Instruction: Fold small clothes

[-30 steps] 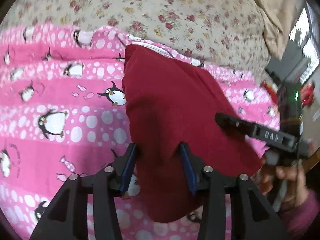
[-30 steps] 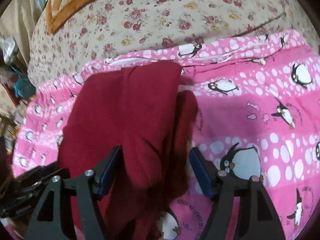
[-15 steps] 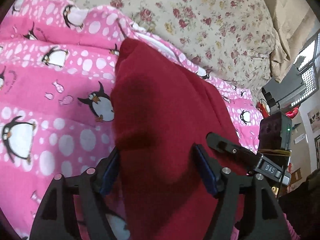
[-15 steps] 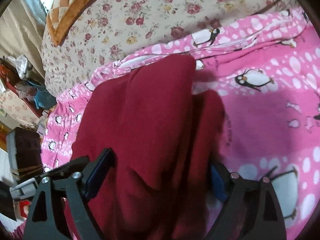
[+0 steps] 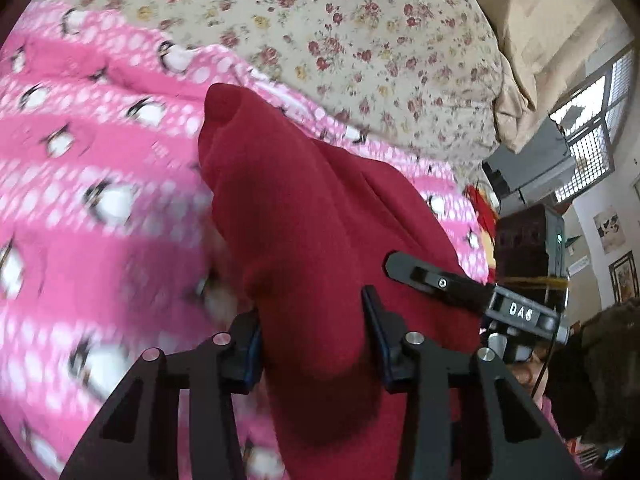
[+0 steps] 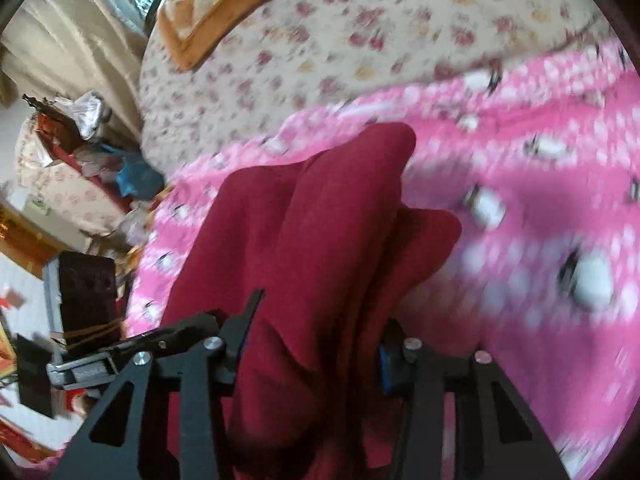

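Observation:
A dark red garment (image 5: 304,216) hangs bunched over the pink penguin blanket (image 5: 100,200). My left gripper (image 5: 312,336) has its jaws around a thick fold of the cloth, which fills the gap between them. My right gripper (image 6: 308,344) also has its jaws around a bundle of the same red garment (image 6: 320,216), lifted off the blanket (image 6: 540,220). The right gripper also shows in the left wrist view (image 5: 440,284), at the garment's right side. The left gripper also shows in the right wrist view (image 6: 132,352) at lower left.
A floral bedspread (image 5: 360,32) lies beyond the blanket. An orange checked cushion (image 6: 224,4) sits at the back. Clutter and a dark box (image 6: 88,292) stand beside the bed. A window (image 5: 592,128) is at the right.
Both grippers have lifted the red garment higher off the blanket and tilted up. The jaws have closed in around the cloth. The blanket is now motion-blurred.

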Tool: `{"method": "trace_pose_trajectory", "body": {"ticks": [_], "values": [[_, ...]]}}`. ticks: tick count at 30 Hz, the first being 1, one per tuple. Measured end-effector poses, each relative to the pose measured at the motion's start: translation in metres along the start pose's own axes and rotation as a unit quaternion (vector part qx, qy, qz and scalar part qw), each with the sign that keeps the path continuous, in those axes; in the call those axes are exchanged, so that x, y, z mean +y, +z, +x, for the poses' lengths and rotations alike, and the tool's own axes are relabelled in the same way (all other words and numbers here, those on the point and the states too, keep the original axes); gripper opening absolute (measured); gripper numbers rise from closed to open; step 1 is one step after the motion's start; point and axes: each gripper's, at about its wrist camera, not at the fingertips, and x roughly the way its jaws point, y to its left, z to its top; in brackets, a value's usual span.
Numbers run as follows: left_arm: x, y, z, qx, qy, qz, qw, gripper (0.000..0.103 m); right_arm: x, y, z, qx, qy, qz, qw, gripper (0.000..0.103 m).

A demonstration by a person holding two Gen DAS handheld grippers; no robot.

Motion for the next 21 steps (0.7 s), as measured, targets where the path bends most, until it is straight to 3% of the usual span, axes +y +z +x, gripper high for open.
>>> {"method": "trace_pose_trajectory", "body": {"ticks": [2, 6, 8, 11, 14, 18, 21], "values": [[0.008, -0.015, -0.001, 0.006, 0.018, -0.003, 0.9998, 0.022, 0.006, -0.018, 0.003, 0.008, -0.004, -0.005, 1.0, 0.051], [0.028, -0.04, 0.02, 0.028, 0.082, -0.009, 0.9962, 0.032, 0.004, -0.054, 0.027, 0.048, -0.1, -0.042, 0.993, 0.061], [0.027, -0.047, 0.01, 0.007, 0.091, -0.005, 0.9958, 0.037, 0.007, -0.059, 0.014, 0.035, -0.106, -0.041, 0.993, 0.061], [0.011, -0.048, -0.01, -0.028, 0.153, 0.031, 0.9873, 0.038, 0.033, -0.067, -0.021, 0.0, -0.154, -0.086, 0.984, 0.061], [0.005, -0.047, -0.018, -0.061, 0.177, 0.036, 0.9816, 0.038, 0.068, -0.076, -0.043, -0.008, -0.145, -0.149, 0.978, 0.054], [0.002, -0.049, -0.011, -0.078, 0.192, 0.043, 0.9774, 0.038, 0.113, -0.102, -0.028, 0.007, -0.156, -0.26, 0.953, 0.05], [0.003, -0.056, -0.008, -0.09, 0.187, 0.054, 0.9766, 0.038, 0.114, -0.115, -0.007, 0.025, -0.209, -0.293, 0.932, 0.045]]}}
